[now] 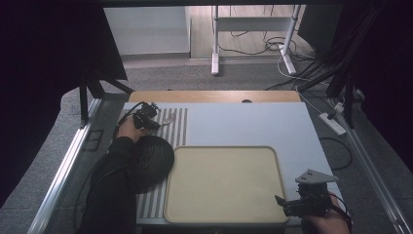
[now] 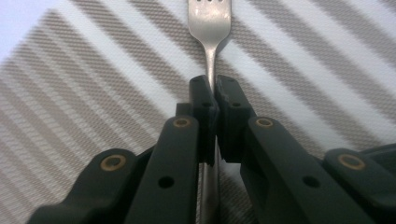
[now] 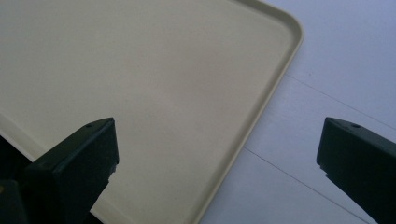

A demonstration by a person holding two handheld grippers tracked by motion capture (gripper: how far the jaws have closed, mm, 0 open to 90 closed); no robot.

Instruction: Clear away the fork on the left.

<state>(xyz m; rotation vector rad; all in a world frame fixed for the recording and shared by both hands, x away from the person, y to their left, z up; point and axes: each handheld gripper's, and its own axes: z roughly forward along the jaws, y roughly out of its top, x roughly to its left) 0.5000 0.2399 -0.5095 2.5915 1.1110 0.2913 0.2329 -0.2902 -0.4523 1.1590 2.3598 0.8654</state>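
In the left gripper view we see the left tongs (image 2: 212,100) closed on the thin handle of a fork (image 2: 210,18) — the two black jaws press the metal between them, with almost no gap. The head of the fork points away from the tongs, and its tines run out of the top edge. Under the fork lies a striped mat (image 2: 84,93), brown and white bands. We cannot tell if the fork touches the mat or is a little above it.

In the high view the left tongs (image 1: 155,119) are at the far left part of the counter (image 1: 243,122), over the far end of the mat (image 1: 178,126). The fork (image 1: 168,120) is small there, just a pale line beside the tongs. Near the person's left sleeve a dark round thing (image 1: 151,161) with a mesh surface rests partly on the mat.

The right tongs (image 3: 217,154) are wide open and hold nothing — between the jaws we see the corner of a beige tray (image 3: 140,84) and the white counter (image 3: 336,56) beside it. In the high view the right tongs (image 1: 285,204) hover at the near right corner of the tray (image 1: 224,180), well apart from the fork.
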